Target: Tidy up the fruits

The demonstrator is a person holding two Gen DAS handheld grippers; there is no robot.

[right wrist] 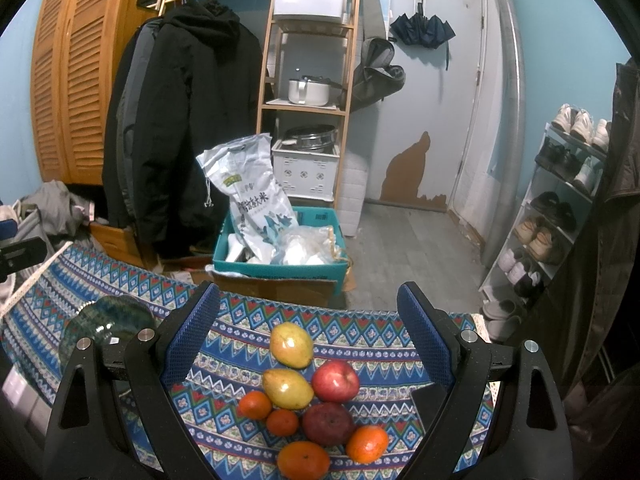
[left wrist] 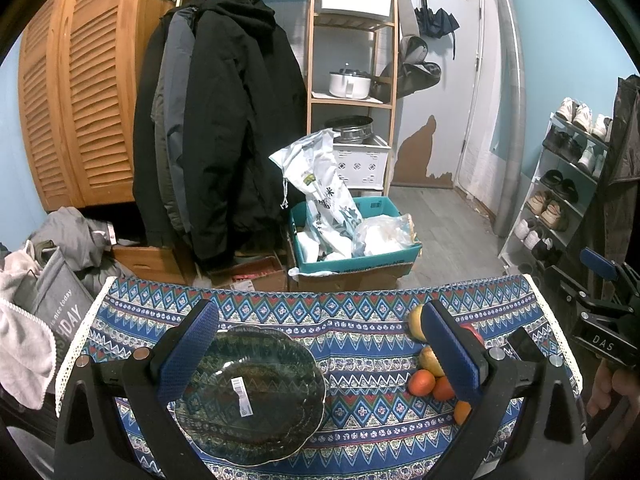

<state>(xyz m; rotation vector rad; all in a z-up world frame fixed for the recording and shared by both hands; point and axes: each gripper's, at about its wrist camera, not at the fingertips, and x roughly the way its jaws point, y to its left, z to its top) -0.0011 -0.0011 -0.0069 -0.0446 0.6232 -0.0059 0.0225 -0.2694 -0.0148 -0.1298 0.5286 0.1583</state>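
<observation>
a: left gripper? right gripper?
b: both spread wide, nothing held. left hovers above the dark glass plate on the patterned cloth. right hovers over the fruit pile: two mangoes, two apples, four oranges, touching.

Ahead of the gripper, past the patterned tablecloth, lies a grey plank floor with a teal box holding a white rice sack. Ahead and left hang dark coats beside louvered wooden doors. Straight ahead stands a wooden shelf with a white pot. Ahead and right are a pale door with peeled paint, and a shoe rack against the blue wall.
</observation>
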